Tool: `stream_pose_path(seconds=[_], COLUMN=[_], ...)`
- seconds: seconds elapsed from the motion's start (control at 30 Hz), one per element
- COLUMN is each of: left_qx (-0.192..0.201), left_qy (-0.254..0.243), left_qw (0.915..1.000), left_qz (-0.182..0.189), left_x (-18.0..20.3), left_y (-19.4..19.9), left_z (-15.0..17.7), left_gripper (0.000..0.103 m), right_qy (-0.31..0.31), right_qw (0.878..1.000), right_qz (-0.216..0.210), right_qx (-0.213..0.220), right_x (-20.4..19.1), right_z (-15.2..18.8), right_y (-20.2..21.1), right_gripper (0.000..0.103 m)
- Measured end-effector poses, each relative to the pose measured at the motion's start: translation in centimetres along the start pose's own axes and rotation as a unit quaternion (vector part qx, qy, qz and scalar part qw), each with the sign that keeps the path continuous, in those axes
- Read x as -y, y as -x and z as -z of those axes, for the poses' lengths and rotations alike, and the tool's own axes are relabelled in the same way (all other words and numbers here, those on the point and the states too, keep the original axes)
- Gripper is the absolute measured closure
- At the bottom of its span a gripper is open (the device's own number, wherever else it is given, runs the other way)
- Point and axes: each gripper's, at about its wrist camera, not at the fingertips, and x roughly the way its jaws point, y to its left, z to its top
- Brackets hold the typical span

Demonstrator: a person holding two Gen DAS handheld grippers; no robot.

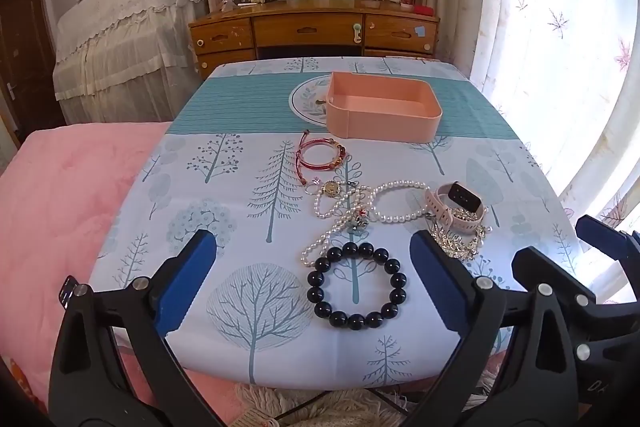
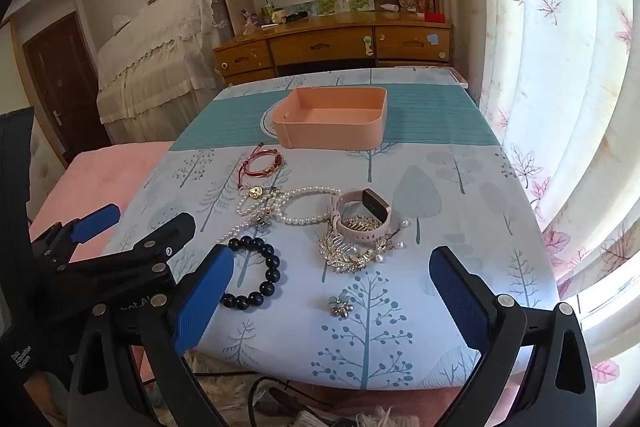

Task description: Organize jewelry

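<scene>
An empty peach box [image 1: 383, 111] [image 2: 332, 123] stands at the far middle of the table. Jewelry lies in front of it: red cord bracelets [image 1: 320, 151] [image 2: 262, 163], pearl strands [image 1: 396, 203] [image 2: 296, 205], a pink watch [image 1: 456, 205] [image 2: 362, 217], a silver hair comb [image 1: 460, 241] [image 2: 352, 253], a small flower brooch [image 2: 340, 307] and a dark bead bracelet [image 1: 357, 285] [image 2: 256, 275]. My left gripper [image 1: 312, 279] is open, its fingers either side of the bead bracelet. My right gripper [image 2: 332, 299] is open above the brooch.
The table [image 1: 224, 187] has a tree-print cloth. A pink bed [image 1: 60, 207] lies to the left. A wooden desk with shelves [image 1: 316, 31] stands behind, and curtains [image 1: 560, 67] hang at the right. The right gripper shows at the left wrist view's right edge [image 1: 580, 279].
</scene>
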Motion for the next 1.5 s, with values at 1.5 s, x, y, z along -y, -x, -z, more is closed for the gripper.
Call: stream_pose_path(seconds=[1.5], left_qx=[0.038], left_qy=[0.018], left_qw=[0.9991], left_qz=[0.002], left_x=[-0.9], left_y=[0.7], left_z=[-0.1], left_gripper=[0.007], right_qy=[0.006], right_qw=[0.999], right_qz=[-0.019], right_qx=[0.026], right_x=[-0.2], right_z=[-1.0], right_y=[0.4], right_gripper=[0.004])
